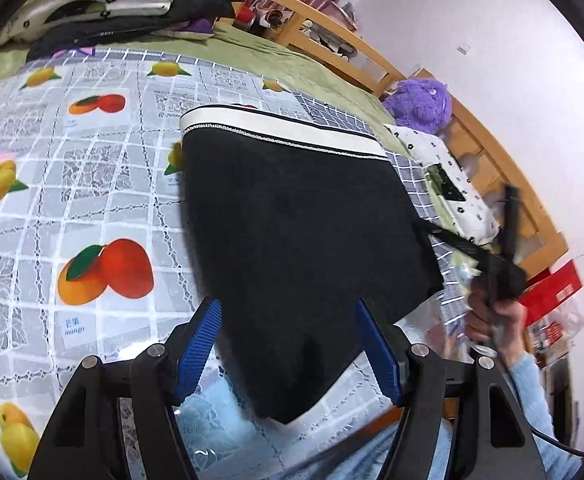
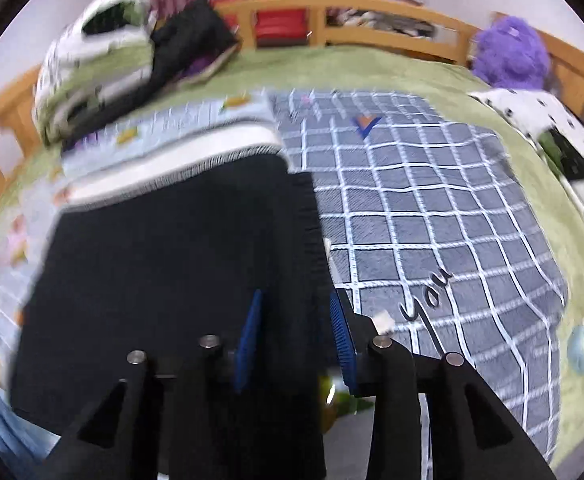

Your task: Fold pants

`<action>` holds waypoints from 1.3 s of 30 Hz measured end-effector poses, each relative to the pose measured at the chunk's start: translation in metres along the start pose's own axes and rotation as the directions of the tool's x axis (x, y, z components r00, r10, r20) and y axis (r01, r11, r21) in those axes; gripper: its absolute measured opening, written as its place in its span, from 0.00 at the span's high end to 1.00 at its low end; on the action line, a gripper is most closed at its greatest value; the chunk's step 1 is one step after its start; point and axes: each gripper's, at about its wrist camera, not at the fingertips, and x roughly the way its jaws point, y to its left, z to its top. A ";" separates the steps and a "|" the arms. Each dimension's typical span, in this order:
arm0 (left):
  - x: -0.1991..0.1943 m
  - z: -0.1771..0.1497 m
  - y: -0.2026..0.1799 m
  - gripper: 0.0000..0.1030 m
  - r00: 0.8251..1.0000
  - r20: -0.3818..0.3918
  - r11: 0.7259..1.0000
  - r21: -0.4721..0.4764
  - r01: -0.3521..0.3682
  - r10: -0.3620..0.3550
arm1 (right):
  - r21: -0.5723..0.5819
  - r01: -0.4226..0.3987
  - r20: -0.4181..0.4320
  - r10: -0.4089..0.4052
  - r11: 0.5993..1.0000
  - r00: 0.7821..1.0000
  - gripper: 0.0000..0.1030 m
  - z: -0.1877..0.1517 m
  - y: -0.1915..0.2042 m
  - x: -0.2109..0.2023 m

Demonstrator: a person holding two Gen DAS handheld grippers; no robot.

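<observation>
The black pants (image 1: 292, 216) with a white waistband (image 1: 276, 130) lie folded on the bed, waistband at the far end. My left gripper (image 1: 288, 312) is open, its blue pads on either side of the near corner of the pants. In the left wrist view the right gripper (image 1: 503, 256) is held by a hand at the pants' right edge. In the right wrist view the pants (image 2: 164, 280) fill the lower left; my right gripper (image 2: 295, 312) is part open around the right edge of the fabric.
A fruit-print lace cloth (image 1: 72, 184) and a grey checked blanket (image 2: 431, 208) cover the green bed. A pile of bedding and clothes (image 1: 104, 0) lies at the far end. A purple plush toy (image 1: 419, 100) and a spotted pillow (image 1: 443, 176) sit by the wooden bed frame (image 1: 491, 168).
</observation>
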 end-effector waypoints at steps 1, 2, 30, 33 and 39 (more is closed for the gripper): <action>0.005 -0.002 -0.001 0.35 1.000 -0.003 0.999 0.012 -0.030 0.030 | 0.033 -0.021 0.030 0.020 0.999 0.999 0.67 -0.004 -0.003 -0.010; 0.010 -0.005 0.000 0.35 0.999 -0.010 0.999 0.017 -0.050 0.050 | 0.044 -0.036 0.053 0.033 0.998 0.998 0.67 -0.010 -0.002 -0.017; 0.110 0.057 0.058 0.74 0.985 -0.091 0.984 -0.114 0.137 -0.147 | -0.059 -0.100 -0.080 0.095 0.993 0.992 0.63 0.033 0.009 0.072; 0.089 0.072 0.064 0.80 0.970 -0.074 0.965 -0.144 0.219 -0.231 | 0.022 -0.145 -0.043 0.146 0.989 0.988 0.82 0.039 0.001 0.050; 0.015 0.098 0.100 0.80 0.989 -0.014 0.986 -0.087 0.143 -0.145 | 0.016 -0.154 -0.033 0.154 0.988 0.988 0.85 0.033 0.071 0.029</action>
